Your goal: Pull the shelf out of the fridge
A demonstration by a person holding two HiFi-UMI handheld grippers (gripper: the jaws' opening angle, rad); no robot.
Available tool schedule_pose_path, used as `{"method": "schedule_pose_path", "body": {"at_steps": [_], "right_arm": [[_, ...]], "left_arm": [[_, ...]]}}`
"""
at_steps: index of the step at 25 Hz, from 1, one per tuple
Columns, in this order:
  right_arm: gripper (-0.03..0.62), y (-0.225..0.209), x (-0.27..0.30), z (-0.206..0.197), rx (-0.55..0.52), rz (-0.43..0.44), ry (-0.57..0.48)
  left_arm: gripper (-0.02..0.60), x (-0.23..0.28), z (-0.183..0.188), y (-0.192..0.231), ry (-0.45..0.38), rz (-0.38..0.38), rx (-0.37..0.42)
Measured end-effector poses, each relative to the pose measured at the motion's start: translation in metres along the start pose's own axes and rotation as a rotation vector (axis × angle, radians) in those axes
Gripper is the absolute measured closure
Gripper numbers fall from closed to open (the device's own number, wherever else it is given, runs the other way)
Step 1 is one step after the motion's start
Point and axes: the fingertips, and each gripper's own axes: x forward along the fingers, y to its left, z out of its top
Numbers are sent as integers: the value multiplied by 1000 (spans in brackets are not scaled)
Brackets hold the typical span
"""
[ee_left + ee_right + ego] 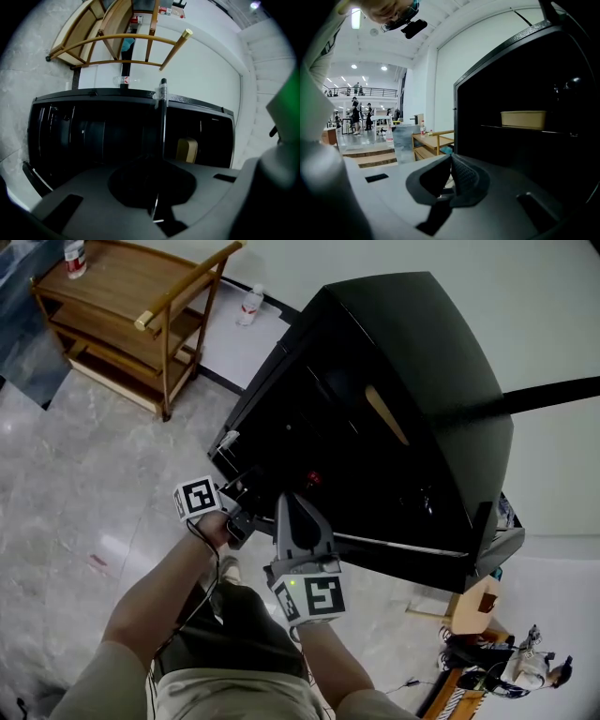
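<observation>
The black fridge (422, 352) stands open toward me. In the left gripper view the shelf (163, 122) shows edge-on as a thin dark strip with a white end cap (161, 92), and it runs straight into my left gripper (159, 161), which is shut on its front edge. In the head view the left gripper (244, 498) sits at the fridge's front left. My right gripper (286, 501) hovers beside it, shut and empty (451, 161). The right gripper view shows the shelf (520, 127) carrying a tan box (523, 118).
A wooden cart (131, 315) stands to the far left on the marble floor, with a bottle (248, 304) lying near the wall behind it. The tan box (384, 413) sits deep inside the fridge. White wall lies behind and to the right.
</observation>
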Motion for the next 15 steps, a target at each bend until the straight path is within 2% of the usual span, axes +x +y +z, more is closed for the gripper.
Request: {"method": "schedule_pose_path", "body": {"at_steps": [5,13,15], "right_arm": [[597,17,-4,6,-1,17,9],[597,36,-12,14,-17,29,18],[597,39,-18,19,-22,34,18]], "left_arm": [[565,-24,-1,1,1,31,13],[565,-53,-5,-15,20,-13,-14],[565,-62,-6,-17,27,9,15]]}}
